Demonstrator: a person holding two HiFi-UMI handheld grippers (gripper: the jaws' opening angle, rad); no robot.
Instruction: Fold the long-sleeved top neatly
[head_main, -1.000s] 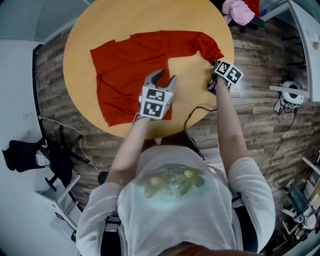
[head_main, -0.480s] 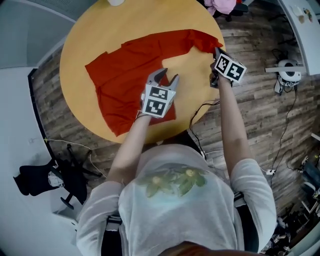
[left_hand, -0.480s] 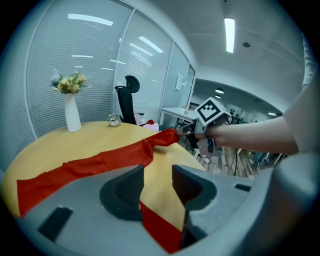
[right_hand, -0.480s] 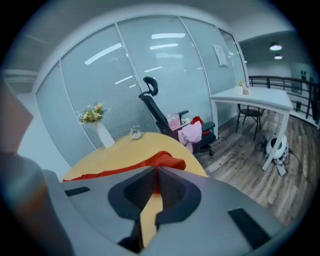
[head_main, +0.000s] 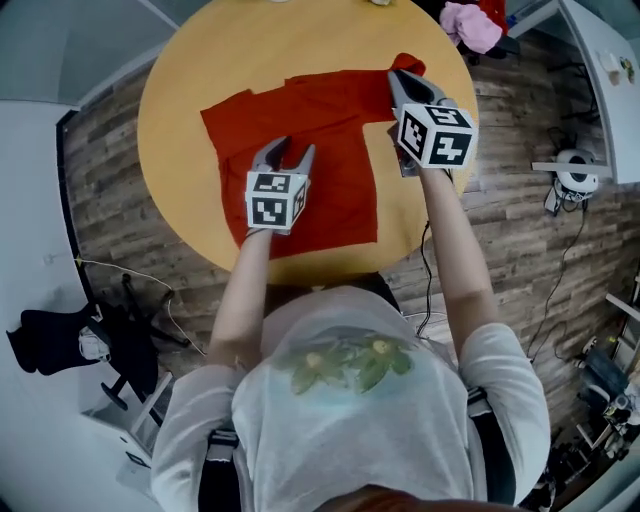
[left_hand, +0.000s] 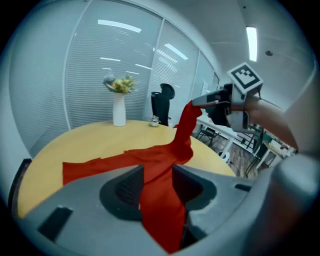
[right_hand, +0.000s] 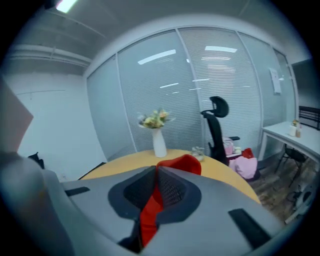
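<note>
A red long-sleeved top (head_main: 300, 130) lies spread on the round yellow table (head_main: 200, 60). My right gripper (head_main: 398, 78) is raised above the table's right side, shut on the end of the right sleeve (head_main: 375, 85), and red cloth is pinched between its pads (right_hand: 156, 175). The sleeve rises from the table to that gripper (left_hand: 200, 101). My left gripper (head_main: 288, 152) hovers over the top's body with its jaws apart. The left gripper view shows red cloth (left_hand: 125, 160) in the gap, with neither pad pressing on it.
A white vase of flowers (left_hand: 119, 107) and a small object (left_hand: 155, 121) stand at the table's far side. A black office chair (right_hand: 216, 130) and a pink cloth pile (head_main: 475, 25) are beyond it. A white desk (head_main: 600, 60) stands at the right, and wood floor surrounds the table.
My right gripper has risen from the table's right edge, lifting the sleeve end up and inward. My left gripper has moved left over the top's body, jaws still apart.
</note>
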